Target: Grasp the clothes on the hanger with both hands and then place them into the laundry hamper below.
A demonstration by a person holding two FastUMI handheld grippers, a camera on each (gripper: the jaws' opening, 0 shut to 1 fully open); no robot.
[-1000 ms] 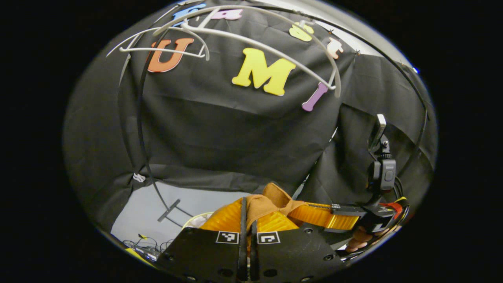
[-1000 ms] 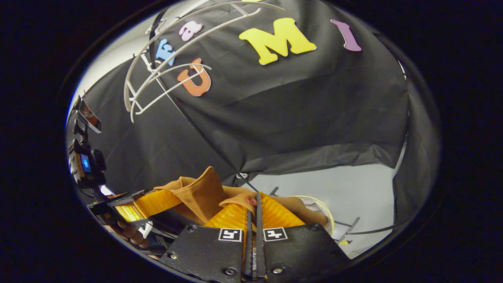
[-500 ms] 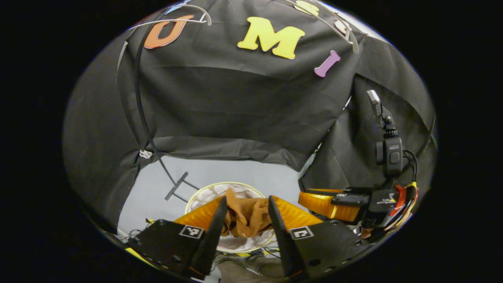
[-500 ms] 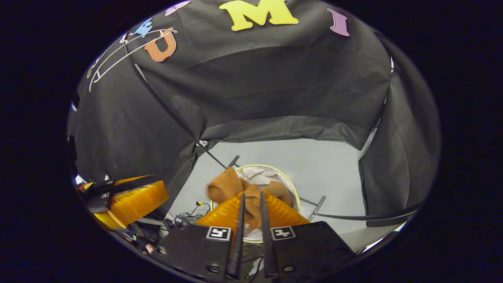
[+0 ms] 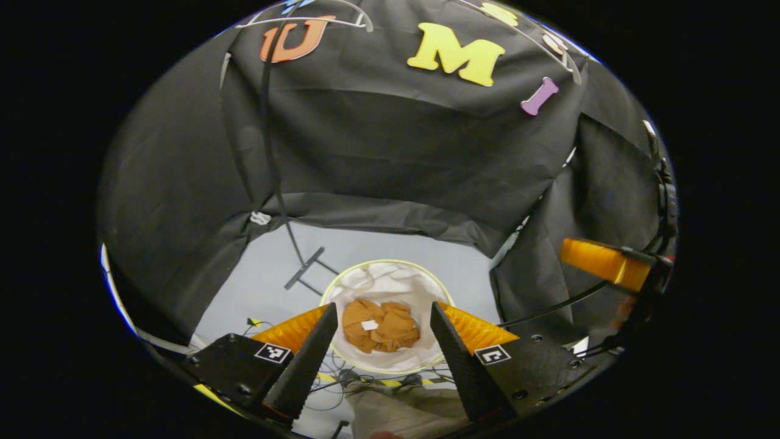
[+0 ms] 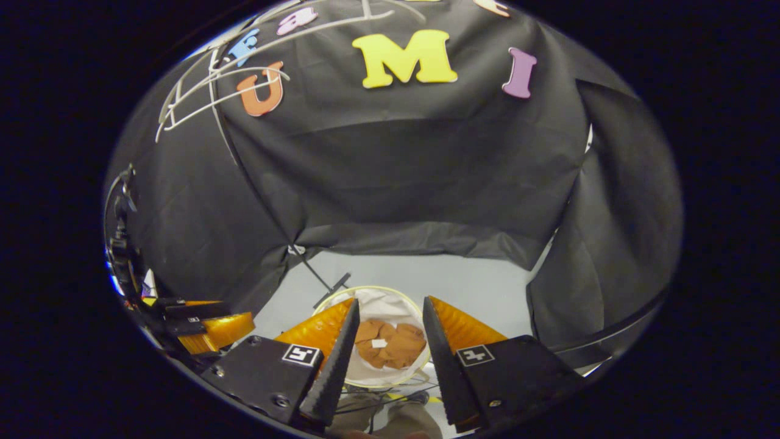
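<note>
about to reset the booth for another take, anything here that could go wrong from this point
Little is left to fail: the brown garment lies bunched inside the hamper, and both the left gripper and right gripper hang open above it. Loose cables lie on the floor by the hamper's near rim, so a low-moving gripper might snag them. The light hamper could probably tip if bumped.

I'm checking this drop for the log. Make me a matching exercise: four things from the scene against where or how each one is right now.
Things:
1. brown garment
2. laundry hamper
3. white hanger
4. left hand-held gripper

States:
A. bare, up against the booth wall
B. open, empty, above the hamper
C. crumpled inside the hamper
D. standing on the grey floor, white-lined

Pairs: 1-C, 2-D, 3-A, 4-B
</note>
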